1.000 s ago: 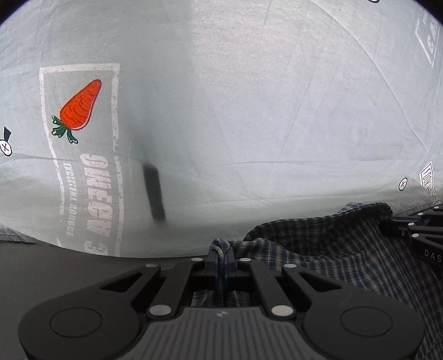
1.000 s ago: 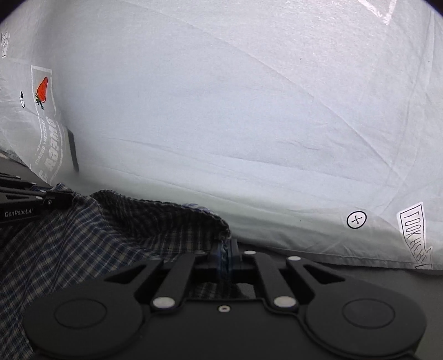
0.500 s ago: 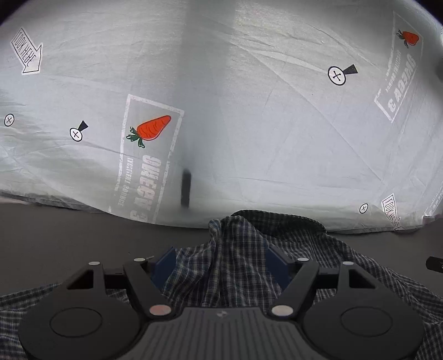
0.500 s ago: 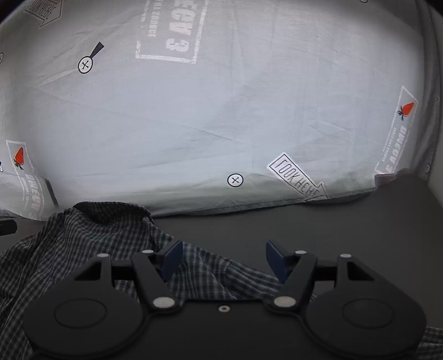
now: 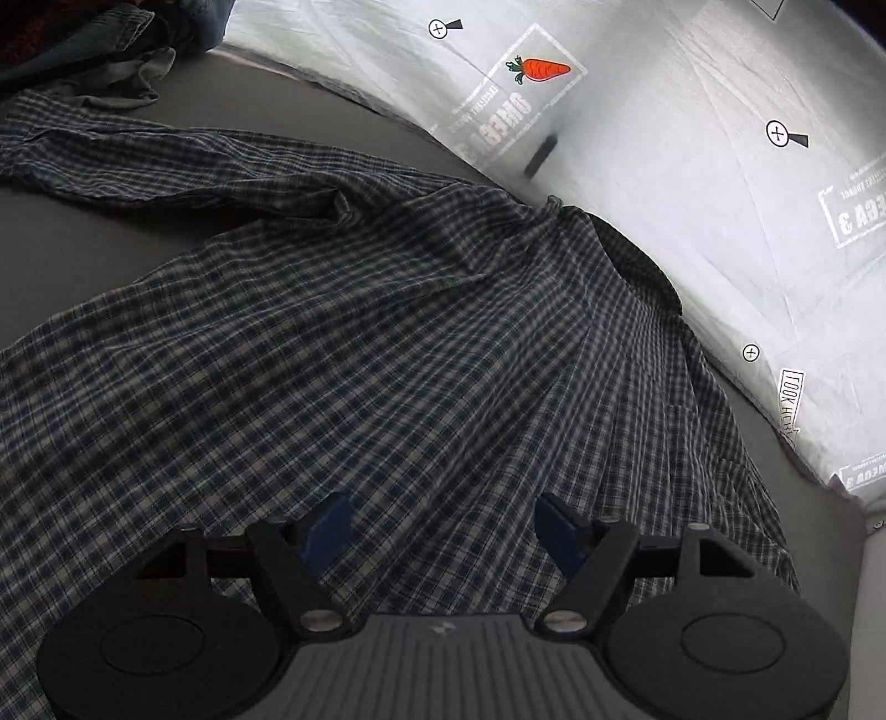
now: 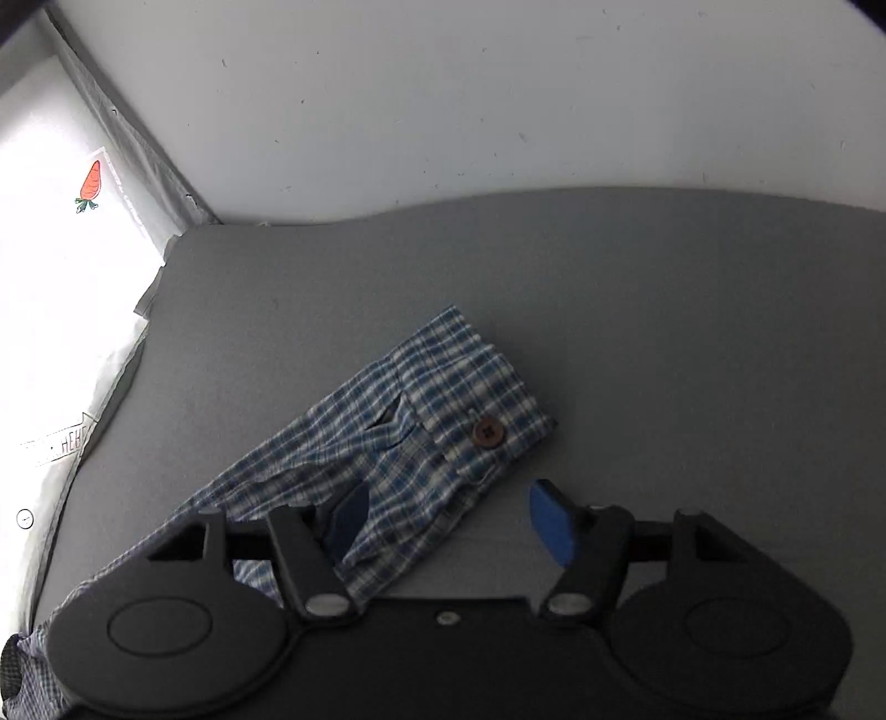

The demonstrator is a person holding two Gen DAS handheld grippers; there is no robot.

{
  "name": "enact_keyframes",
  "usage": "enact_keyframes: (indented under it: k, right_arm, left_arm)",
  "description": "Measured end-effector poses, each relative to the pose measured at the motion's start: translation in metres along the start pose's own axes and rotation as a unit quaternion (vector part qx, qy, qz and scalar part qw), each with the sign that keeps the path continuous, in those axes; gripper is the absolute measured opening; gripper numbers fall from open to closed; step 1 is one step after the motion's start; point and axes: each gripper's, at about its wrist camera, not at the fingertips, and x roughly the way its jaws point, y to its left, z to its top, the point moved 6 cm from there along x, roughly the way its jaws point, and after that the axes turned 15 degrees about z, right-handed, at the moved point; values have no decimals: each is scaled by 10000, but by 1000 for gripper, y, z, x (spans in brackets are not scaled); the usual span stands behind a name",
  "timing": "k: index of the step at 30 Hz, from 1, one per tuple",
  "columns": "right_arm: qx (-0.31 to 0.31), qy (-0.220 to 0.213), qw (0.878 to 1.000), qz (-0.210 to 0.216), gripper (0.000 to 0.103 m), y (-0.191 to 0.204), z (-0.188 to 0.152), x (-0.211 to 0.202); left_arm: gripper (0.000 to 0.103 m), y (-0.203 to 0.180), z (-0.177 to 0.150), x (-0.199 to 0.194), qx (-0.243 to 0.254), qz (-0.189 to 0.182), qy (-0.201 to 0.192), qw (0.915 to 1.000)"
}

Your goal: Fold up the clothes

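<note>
- We are hovering our left gripper point(image 5: 440, 526), fingers having just spread and released, over the plaid shirt point(image 5: 354, 354) lying spread on the grey table point(image 5: 99, 243) for folding.
- Our right gripper point(image 6: 448, 518), fingers parted but narrowing, is lining up on the buttoned cuff point(image 6: 476, 399), likely to fold the sleeve in.

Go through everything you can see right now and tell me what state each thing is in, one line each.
Plaid shirt: spread out on the grey surface, wrinkled, not yet folded.
Sleeve cuff: lying flat, brown button showing.
Left gripper: open above the shirt, nothing between the fingers.
Right gripper: open, having just been closing; the sleeve lies under one finger, not gripped.
Pile of clothes: bunched up at the far corner.
</note>
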Motion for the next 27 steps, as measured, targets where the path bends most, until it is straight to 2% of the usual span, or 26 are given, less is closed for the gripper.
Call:
enact_keyframes:
  k: [1,2,4,8,10,12,13,14,16,18,20,22,25,27]
  right_arm:
    - [-208,21,9994,-285,31,2,4,5]
    - [-345,63,9987,-368,15,2,7,7]
    - [-497,140,9980,-368,12,1,14,9]
    - [-1081,-1,9923,-609,14,1,27,-2]
    - [-1277,283,9897,-576,22,0,25,-2]
    - [-1447,374,9881,-369,29,3,16,-15]
    - [-1681,419,9847,-171,39,8,7,-27]
    - [-1947,465,9798,47,42,14,-4,-40]
    - [-2397,842,9655,566,44,26,-42,-70]
    - [-2732,1385,9450,1146,44,38,-89,-101]
    - [-2920,1940,9211,1691,44,48,-135,-130]
    - [-3044,2297,9034,1962,44,54,-178,-158]
    - [-3051,2403,9069,1635,44,52,-222,-176]
    - [-3002,2331,9142,1404,44,49,-238,-183]
  left_arm:
    - [74,-2,-2,-5,7,7,-5,10000]
    - [74,-3,-1,-12,68,22,-104,9999]
    - [74,-4,2,-27,173,68,-290,9994]
    - [74,13,11,-53,368,274,-624,9970]
    - [74,32,16,-66,586,520,-867,9932]
    - [74,58,18,-73,893,848,-1038,9869]
    - [74,73,18,-75,1016,1004,-1058,9841]
    - [74,89,18,-76,1135,1159,-1072,9809]
    - [74,124,15,-76,1285,1446,-1024,9758]
    - [74,160,12,-72,1295,1614,-834,9748]
    - [74,192,9,-68,1109,1555,-545,9801]
    - [74,210,6,-61,1077,1449,-313,9831]
    - [74,229,-2,-51,1236,1294,-47,9838]
    - [74,232,-7,-47,1362,1165,-102,9838]
